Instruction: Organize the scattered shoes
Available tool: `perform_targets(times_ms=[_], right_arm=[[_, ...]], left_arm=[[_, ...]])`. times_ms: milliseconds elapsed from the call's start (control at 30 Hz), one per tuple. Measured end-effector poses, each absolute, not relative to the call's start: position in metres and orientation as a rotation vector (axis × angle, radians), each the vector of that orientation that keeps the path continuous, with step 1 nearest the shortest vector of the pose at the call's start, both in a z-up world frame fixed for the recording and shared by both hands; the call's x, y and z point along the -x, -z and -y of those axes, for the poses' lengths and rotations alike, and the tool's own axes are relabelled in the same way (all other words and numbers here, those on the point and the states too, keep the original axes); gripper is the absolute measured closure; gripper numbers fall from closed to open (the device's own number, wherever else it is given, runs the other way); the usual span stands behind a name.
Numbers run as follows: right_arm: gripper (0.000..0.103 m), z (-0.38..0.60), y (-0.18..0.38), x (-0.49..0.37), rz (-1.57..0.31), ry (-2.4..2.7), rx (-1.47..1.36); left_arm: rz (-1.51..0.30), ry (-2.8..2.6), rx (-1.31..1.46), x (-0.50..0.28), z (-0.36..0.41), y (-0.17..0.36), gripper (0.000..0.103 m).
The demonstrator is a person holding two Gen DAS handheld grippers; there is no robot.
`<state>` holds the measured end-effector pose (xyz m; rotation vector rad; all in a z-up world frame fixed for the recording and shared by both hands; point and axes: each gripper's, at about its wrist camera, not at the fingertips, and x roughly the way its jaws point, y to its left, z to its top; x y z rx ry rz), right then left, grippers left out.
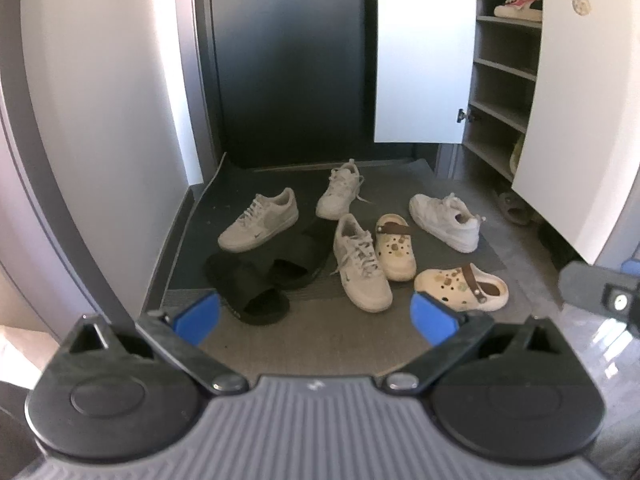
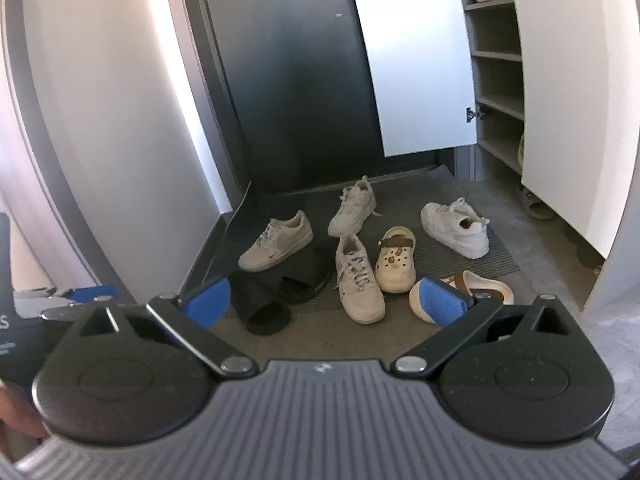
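Several shoes lie scattered on a dark doormat (image 1: 188, 264). Two black slides (image 1: 256, 288) overlap at the front left, with a grey-white sneaker (image 1: 260, 222) behind them. More white sneakers (image 1: 360, 264) lie in the middle and at the right (image 1: 446, 220). Two cream clogs with brown straps (image 1: 396, 250) (image 1: 464, 288) sit at the front right. My left gripper (image 1: 316, 316) hangs open above the mat's front edge, empty. In the right wrist view my right gripper (image 2: 324, 300) is open too, its right pad (image 2: 440, 300) covering part of the nearer clog (image 2: 488, 288).
An open white shoe cabinet (image 1: 500, 72) stands at the right with several shelves and a pink-white shoe (image 1: 518, 4) on an upper one. A brown sandal (image 1: 514, 206) lies on the floor under it. A dark door (image 1: 288, 60) closes the back. White walls curve along the left.
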<state>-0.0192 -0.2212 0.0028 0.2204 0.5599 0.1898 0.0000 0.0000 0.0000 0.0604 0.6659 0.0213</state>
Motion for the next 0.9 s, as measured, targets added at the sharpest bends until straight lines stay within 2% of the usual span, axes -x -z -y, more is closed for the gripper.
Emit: perform_targets(times_ms=[300,400,567,900], right_arm=[[0.000,0.237,-0.002,0.021,-0.528,-0.123,-0.320],[0.000,0.254,-0.006,0.055,-0.492,-0.087,-0.325],[0.000,0.271,0.005,0.072,-0.464,-0.015,-0.319],[0.000,0.279,0.007,0.074,-0.437,-0.006,-0.295]], left_arm=[[-0.653,0.016,0.016,-0.015,-0.013,-0.004,0.000],[-0.652,-0.016,-0.041,-0.021,0.031,-0.007,0.000],[-0.615,-0.023,-0.076,-0.024,0.057,-0.005,0.000],[-0.582,-0.016,-0.119,-0.017,0.063,-0.003,0.000]])
